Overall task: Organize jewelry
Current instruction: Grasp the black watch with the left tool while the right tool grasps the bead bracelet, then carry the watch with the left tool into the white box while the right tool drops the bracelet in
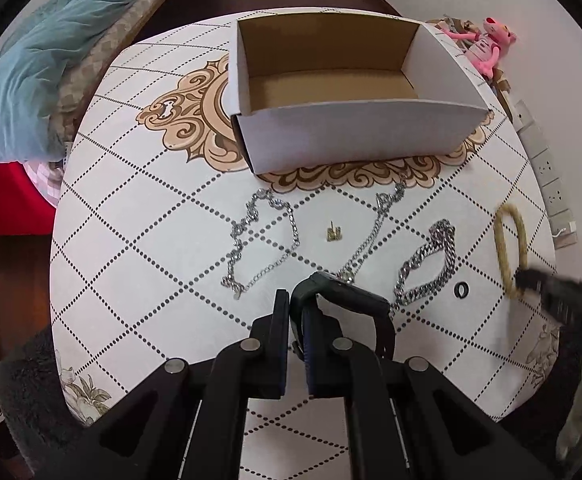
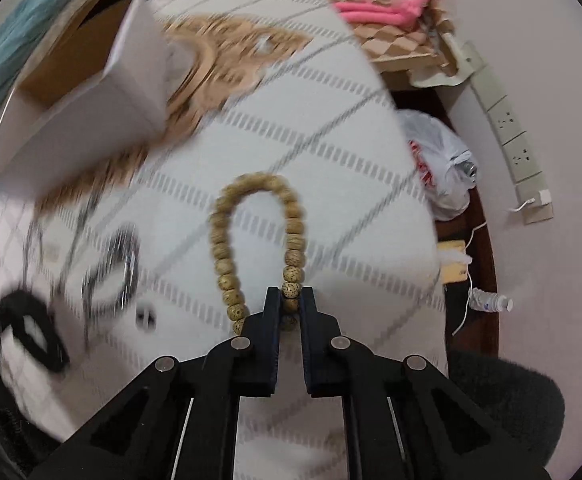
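Now my right gripper (image 2: 290, 300) pinches the bead bracelet (image 2: 257, 236), right of the cardboard box (image 1: 355, 136); my left gripper (image 1: 295, 312) clamps a black watch (image 1: 343, 300) below it. Box holds nothing.

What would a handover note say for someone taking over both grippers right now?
Left gripper: shut on the black watch strap, lifted above the table.
Right gripper: jaws closed on the wooden bead bracelet at its near end.
Cardboard box: open, nothing visible inside, so nothing is stowed yet.
Left on the table: thin silver necklace, small gold earring, long silver chain, chunky silver bracelet, black ring.
Next, likely: drop the watch and beads into the box, then collect the rest.
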